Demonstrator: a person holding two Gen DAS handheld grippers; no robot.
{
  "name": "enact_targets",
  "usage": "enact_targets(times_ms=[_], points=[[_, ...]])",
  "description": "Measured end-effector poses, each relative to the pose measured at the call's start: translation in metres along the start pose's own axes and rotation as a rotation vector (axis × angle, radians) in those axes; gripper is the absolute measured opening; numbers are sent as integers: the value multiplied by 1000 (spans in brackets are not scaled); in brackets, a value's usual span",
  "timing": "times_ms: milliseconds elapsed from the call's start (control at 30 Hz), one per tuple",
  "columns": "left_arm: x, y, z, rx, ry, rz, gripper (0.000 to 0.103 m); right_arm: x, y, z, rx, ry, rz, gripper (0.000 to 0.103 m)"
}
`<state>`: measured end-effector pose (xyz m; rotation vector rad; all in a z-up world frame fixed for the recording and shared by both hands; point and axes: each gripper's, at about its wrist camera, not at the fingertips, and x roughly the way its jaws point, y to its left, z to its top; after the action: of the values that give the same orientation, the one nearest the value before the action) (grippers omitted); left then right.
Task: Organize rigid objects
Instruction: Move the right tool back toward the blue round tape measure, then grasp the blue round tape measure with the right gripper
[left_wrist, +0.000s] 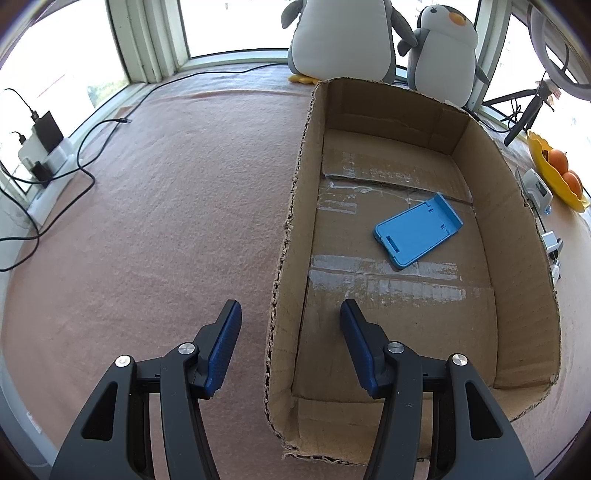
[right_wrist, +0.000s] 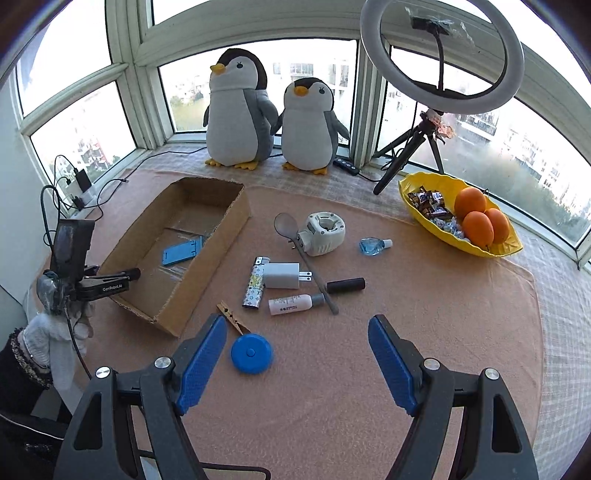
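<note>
Left gripper (left_wrist: 291, 314): blue ribbed pads apart, straddling one torn wall of the corrugated cardboard box (left_wrist: 517, 221), clamping nothing. "GenRobot.AI" legible on its body in the right wrist view. Blue plastic phone stand (left_wrist: 417, 232) lying flat on the taped box floor. Right gripper (right_wrist: 297, 332): jaws wide apart, empty, above the peach cloth (right_wrist: 443, 332), beside a round blue tape measure (right_wrist: 252, 353). Nearby: wooden clothespin (right_wrist: 232, 317), monogram-patterned lighter (right_wrist: 255, 288), white charger plug (right_wrist: 282, 275), small white bottle (right_wrist: 291, 304) with unreadable label.

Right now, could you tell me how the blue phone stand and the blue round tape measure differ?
The blue phone stand is flat and rectangular; the blue round tape measure is a disc. The stand already lies inside the cardboard box; the tape measure sits on the cloth outside, beside a wooden clothespin. Both are blue plastic.
</note>
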<state>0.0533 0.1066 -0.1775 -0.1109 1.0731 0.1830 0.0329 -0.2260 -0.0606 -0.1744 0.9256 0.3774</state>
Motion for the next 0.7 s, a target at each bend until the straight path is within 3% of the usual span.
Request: enact_targets(times_ms=[300, 700], points=[[0, 0, 0, -9, 1, 7, 56, 66, 29, -25, -120, 115, 23, 76], [-1, 1, -2, -20, 0, 10, 56, 124, 43, -34, -175, 255, 66, 75]])
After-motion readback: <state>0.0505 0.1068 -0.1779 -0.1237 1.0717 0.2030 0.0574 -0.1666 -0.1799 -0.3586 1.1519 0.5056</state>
